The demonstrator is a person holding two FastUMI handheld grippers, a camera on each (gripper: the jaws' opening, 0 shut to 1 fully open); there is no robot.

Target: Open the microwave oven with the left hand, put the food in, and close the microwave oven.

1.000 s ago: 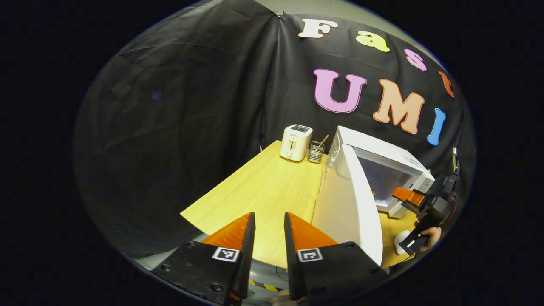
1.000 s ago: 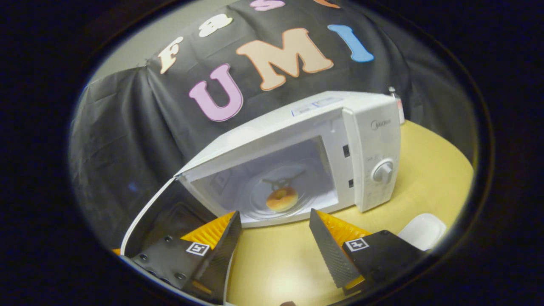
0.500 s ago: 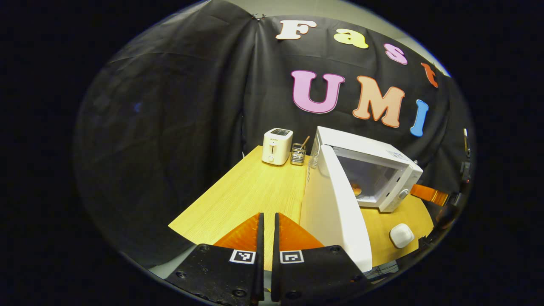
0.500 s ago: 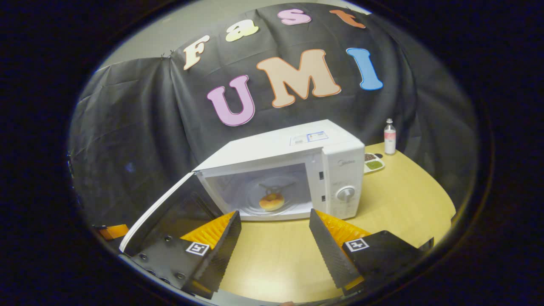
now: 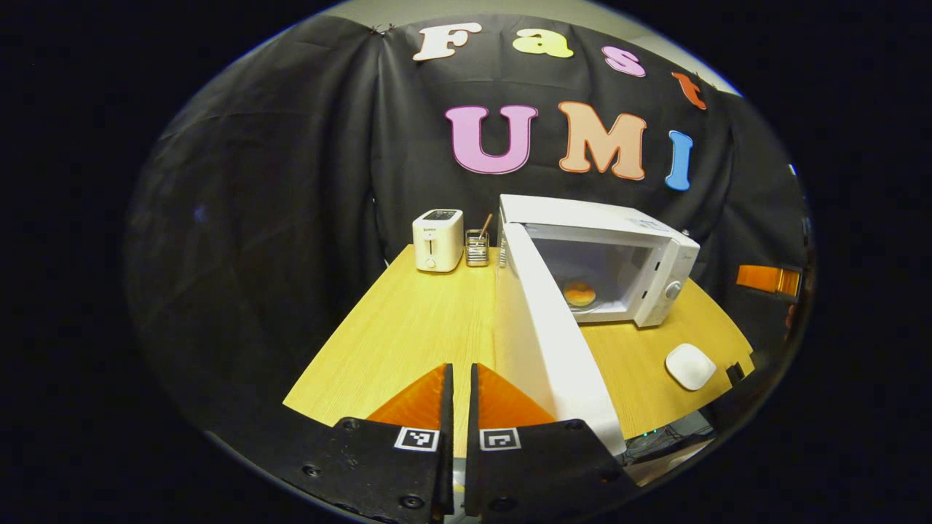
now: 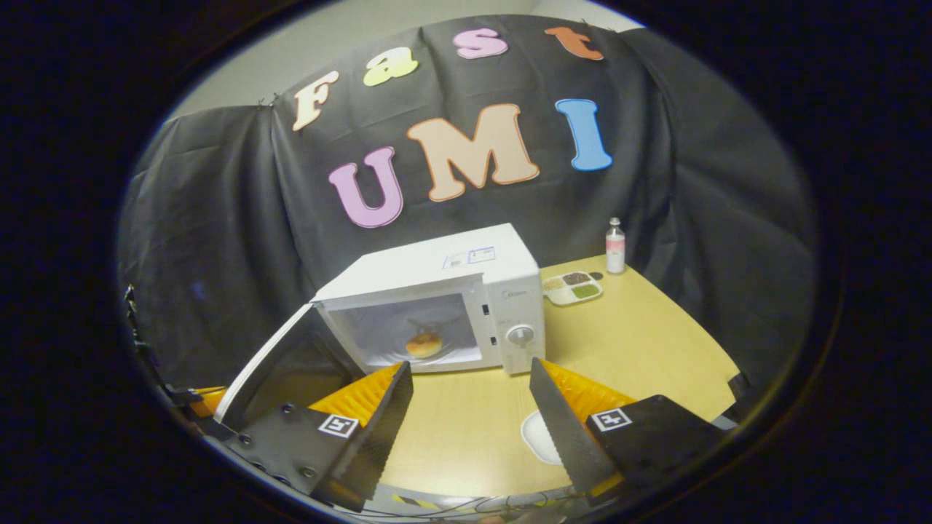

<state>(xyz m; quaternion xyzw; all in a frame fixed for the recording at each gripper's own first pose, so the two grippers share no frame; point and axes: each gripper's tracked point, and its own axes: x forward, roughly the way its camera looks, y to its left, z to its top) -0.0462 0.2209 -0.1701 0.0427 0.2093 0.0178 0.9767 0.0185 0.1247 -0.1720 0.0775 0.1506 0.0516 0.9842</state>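
The white microwave (image 5: 604, 222) stands on the wooden table (image 5: 408, 327) with its door (image 5: 542, 342) swung wide open toward me. A round golden bun (image 5: 579, 294) lies on the glass turntable inside. My left gripper (image 5: 459, 368) is shut on nothing, low at the table's near edge, just left of the door's free edge. In the right gripper view, the microwave (image 6: 437, 280) and bun (image 6: 424, 343) sit well ahead. My right gripper (image 6: 470, 365) is open and empty, held back over the table's front.
A white toaster (image 5: 437, 240) and a wire utensil holder (image 5: 477, 247) stand behind the door's hinge side. A small white dish (image 5: 690, 365) lies near the front edge. Right of the microwave are a sectioned tray (image 6: 573, 286) and a bottle (image 6: 615, 246).
My right gripper has drawn back out of the microwave, leaving the bun inside. My left gripper's fingers have come together, and it has pulled back a little.
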